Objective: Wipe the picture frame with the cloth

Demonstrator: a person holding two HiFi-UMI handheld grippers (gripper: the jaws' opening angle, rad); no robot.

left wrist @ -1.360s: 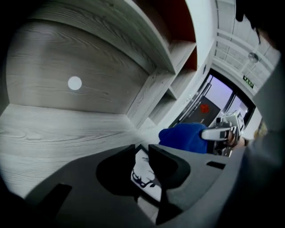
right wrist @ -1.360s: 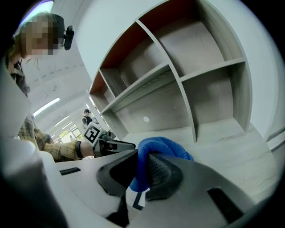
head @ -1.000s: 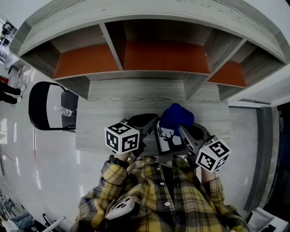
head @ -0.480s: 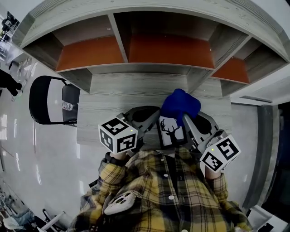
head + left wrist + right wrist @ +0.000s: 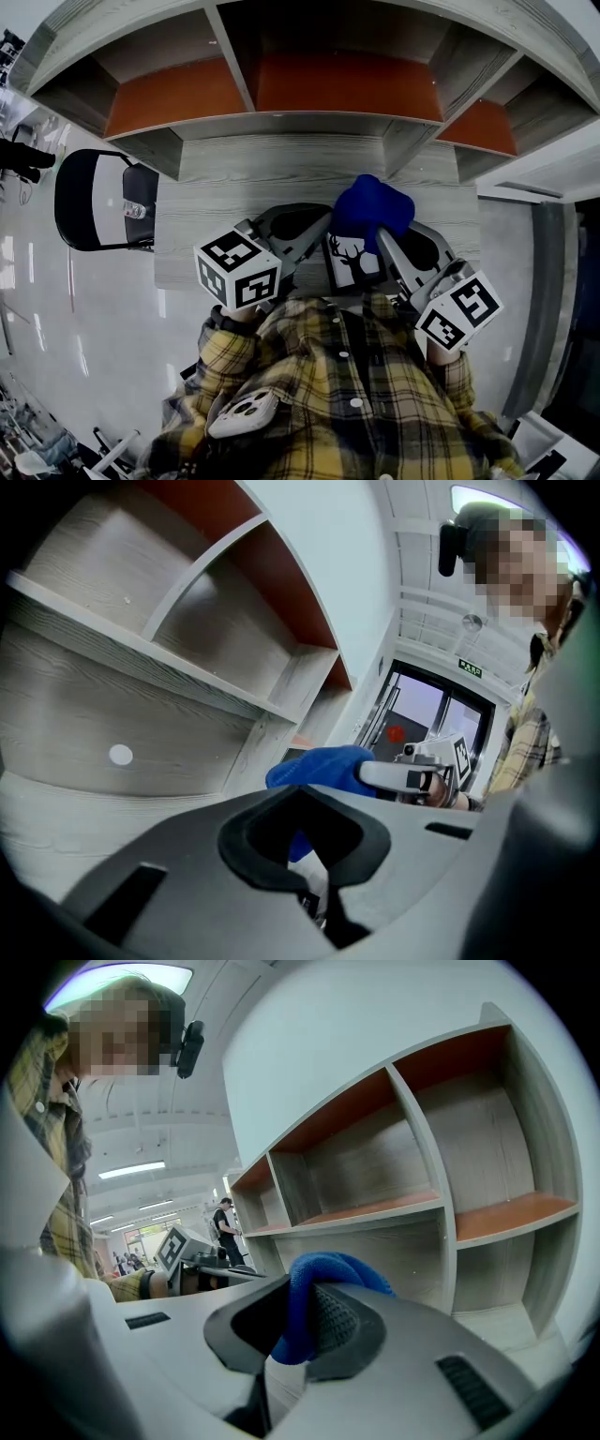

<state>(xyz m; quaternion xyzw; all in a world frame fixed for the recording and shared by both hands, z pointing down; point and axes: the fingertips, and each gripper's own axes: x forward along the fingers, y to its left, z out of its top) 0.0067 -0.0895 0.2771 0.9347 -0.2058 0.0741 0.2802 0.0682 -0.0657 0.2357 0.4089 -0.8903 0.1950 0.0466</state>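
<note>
**Holding the picture frame (image 5: pixel 354 264) up with the cloth (image 5: pixel 372 211) at its top edge**

Printed with a black deer shape on white, the picture frame stands upright between the two grippers. It sits close in front of the person's plaid shirt (image 5: pixel 328 394), over the near part of the table (image 5: pixel 234 192). The left gripper (image 5: pixel 319 267) has its jaws closed on the frame's left edge, and a thin sliver of the frame shows at their tips in the left gripper view. The blue cloth is bunched at the frame's top edge. It is pinched in the closed jaws of the right gripper (image 5: pixel 381 240), with a fold looping up between them. Whether the cloth presses on the frame cannot be told. Behind them a grey shelf unit (image 5: pixel 347 94) with orange-brown compartments rises from the table. A black chair (image 5: pixel 94 202) stands on the floor to the left.
</note>
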